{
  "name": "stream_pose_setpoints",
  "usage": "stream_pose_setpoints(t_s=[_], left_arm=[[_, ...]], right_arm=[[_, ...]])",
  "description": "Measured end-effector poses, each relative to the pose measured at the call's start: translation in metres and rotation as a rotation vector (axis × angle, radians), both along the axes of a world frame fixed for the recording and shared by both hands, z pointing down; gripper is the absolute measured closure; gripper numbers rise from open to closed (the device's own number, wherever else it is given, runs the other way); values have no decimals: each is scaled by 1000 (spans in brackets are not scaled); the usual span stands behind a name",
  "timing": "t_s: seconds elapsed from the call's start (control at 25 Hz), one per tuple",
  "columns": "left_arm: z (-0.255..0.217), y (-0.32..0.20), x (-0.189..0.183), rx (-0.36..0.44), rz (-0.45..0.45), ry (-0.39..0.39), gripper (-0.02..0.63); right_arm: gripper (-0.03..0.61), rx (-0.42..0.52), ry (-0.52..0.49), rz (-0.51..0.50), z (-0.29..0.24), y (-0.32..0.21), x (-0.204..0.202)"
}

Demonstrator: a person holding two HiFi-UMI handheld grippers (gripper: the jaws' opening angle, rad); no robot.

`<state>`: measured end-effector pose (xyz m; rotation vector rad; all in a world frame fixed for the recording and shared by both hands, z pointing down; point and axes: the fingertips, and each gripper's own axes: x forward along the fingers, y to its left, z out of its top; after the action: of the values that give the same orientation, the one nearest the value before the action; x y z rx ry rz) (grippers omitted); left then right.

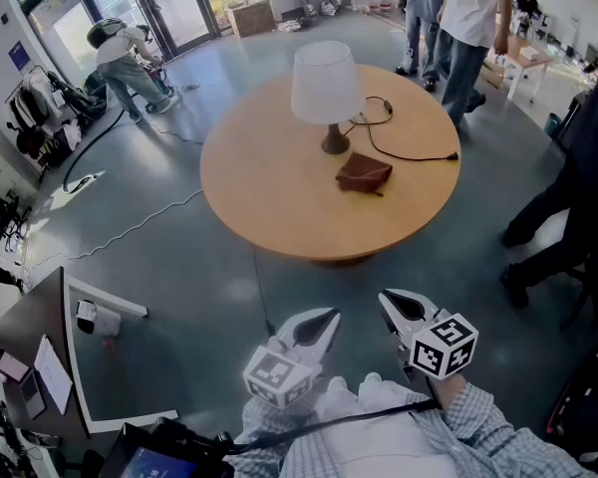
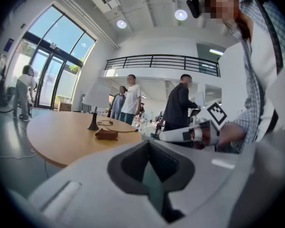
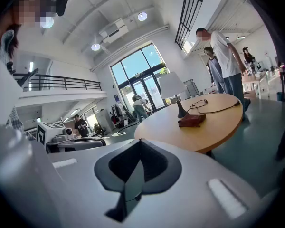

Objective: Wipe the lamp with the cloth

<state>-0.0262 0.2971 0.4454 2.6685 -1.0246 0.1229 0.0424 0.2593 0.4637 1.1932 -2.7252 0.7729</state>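
Note:
A table lamp point(image 1: 325, 86) with a white shade and dark base stands on a round wooden table point(image 1: 259, 197). Beside its base lies a crumpled brown cloth point(image 1: 364, 173); the two gripper views also catch that cloth point(image 2: 106, 134) point(image 3: 192, 121) and the lamp point(image 2: 96, 99) point(image 3: 173, 89). Both grippers are held close to my body, well short of the table. My left gripper point(image 1: 325, 321) is shut with nothing in it, and my right gripper point(image 1: 391, 301) is shut and empty too.
A black power cord point(image 1: 399, 147) runs from the lamp across the table to its right edge. People stand behind the table point(image 1: 468, 28), and one bends over by the glass doors point(image 1: 125, 58). A white-edged board point(image 1: 90, 357) lies on the floor at left.

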Motion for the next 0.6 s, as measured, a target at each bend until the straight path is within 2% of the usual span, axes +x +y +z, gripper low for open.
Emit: stream_pose_setpoints(t_s=[0.6], left_arm=[[9,-7,-4,14,-18,-11,609]], right_arm=[[575,-18,-7,12,4,-2,6]])
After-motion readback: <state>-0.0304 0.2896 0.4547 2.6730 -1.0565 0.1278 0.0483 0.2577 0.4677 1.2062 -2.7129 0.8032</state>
